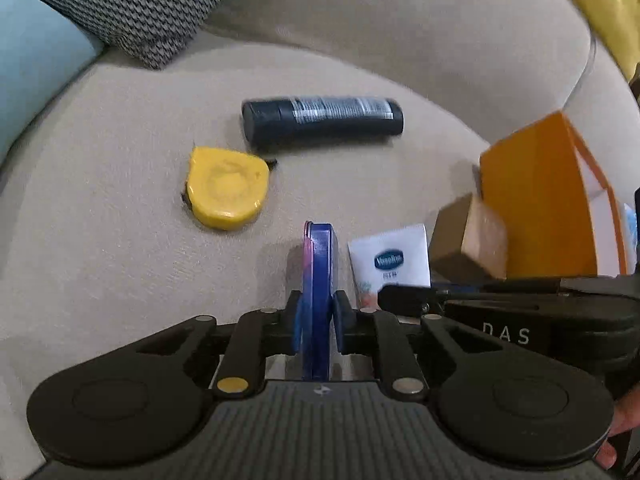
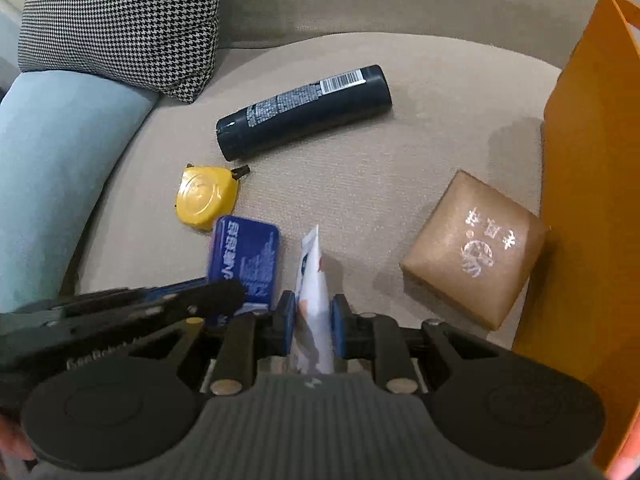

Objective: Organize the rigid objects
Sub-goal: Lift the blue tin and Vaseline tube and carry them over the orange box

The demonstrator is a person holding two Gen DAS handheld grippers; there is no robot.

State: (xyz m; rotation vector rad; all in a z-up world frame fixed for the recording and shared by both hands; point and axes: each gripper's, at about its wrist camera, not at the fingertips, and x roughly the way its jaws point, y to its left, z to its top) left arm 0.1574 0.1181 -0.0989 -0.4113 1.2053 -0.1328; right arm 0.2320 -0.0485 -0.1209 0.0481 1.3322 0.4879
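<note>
- Tin, blue: your left gripper pinches it on edge above the sofa seat, likely bound for the orange bag.
- Tube, white: clamped in your right gripper, beside the tin.
- Loose on the seat: tape measure, dark bottle, brown box against the bag.

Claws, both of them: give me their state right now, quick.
Left claw: closed on the blue tin, held on edge.
Right claw: closed on the white Vaseline tube.
</note>
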